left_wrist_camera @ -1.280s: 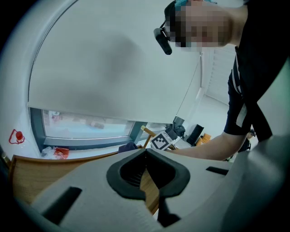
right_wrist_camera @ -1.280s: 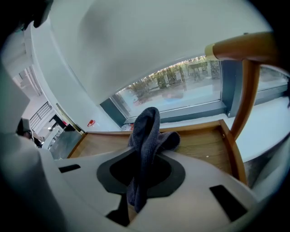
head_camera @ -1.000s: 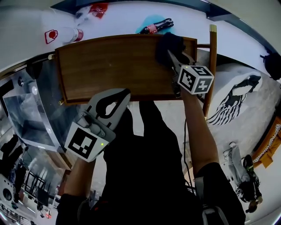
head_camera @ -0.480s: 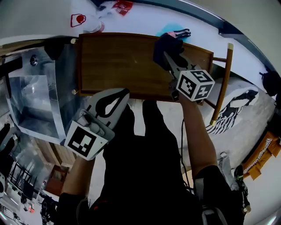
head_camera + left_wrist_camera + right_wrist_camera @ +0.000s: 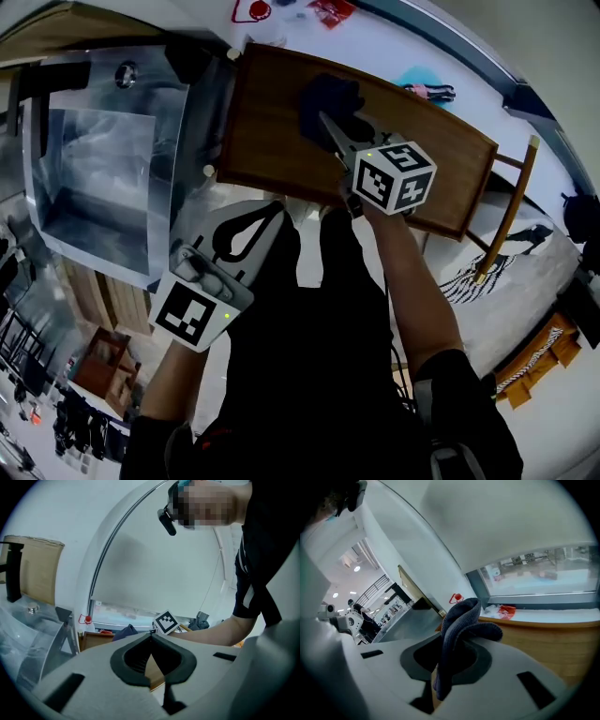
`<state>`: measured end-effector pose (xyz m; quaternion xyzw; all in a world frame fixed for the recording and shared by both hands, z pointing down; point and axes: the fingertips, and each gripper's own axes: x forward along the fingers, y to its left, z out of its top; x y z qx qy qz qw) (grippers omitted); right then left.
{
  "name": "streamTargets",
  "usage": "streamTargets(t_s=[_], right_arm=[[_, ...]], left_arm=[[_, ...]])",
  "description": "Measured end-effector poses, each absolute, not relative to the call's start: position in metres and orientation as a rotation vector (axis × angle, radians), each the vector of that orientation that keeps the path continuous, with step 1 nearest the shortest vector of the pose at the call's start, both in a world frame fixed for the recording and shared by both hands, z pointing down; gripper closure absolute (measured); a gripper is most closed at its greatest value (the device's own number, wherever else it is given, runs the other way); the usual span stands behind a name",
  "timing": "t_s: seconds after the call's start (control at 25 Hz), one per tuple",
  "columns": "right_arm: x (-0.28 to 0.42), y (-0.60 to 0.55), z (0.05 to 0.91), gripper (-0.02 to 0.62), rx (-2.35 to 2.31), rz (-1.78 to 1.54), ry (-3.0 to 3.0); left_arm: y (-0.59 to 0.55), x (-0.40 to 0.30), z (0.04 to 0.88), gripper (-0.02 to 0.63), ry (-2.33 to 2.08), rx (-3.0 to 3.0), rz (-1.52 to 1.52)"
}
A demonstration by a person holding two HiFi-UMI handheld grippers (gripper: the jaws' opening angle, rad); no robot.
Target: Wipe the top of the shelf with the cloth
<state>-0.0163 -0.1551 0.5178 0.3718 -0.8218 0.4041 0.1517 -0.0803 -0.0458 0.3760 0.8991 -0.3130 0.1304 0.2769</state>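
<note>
Pinching a bunched dark blue-grey cloth (image 5: pixel 457 630) between its jaws, the white right gripper (image 5: pixel 325 122) is holding that cloth down on the brown wooden shelf top (image 5: pixel 262 131), left of the top's middle and toward its far edge. The white left gripper (image 5: pixel 269 213) is hovering just short of the shelf's near edge (jaws pressed together, nothing between them), over the person's dark clothing (image 5: pixel 319 356).

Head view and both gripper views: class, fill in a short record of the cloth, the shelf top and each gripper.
cloth: dark, bunched, over the shelf top
shelf top: brown wood, raised rim
right gripper: shut on the cloth
left gripper: shut, empty, held short of the shelf top's near edge
</note>
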Motion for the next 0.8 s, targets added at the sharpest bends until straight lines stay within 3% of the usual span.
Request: streamTargets(t_s=[0.4,0.8], right_arm=[[-0.128,-0.146,0.533,0.554,0.889,1.176,-2.388],[-0.141,-0.137,0.565,0.554,0.915,1.195,-2.309]], left_arm=[[-0.015,-0.137,0.383,0.584,-0.872,2.380,0.376],[-0.009,-0.167,0.397,0.584,-0.911,2.327,0.360]])
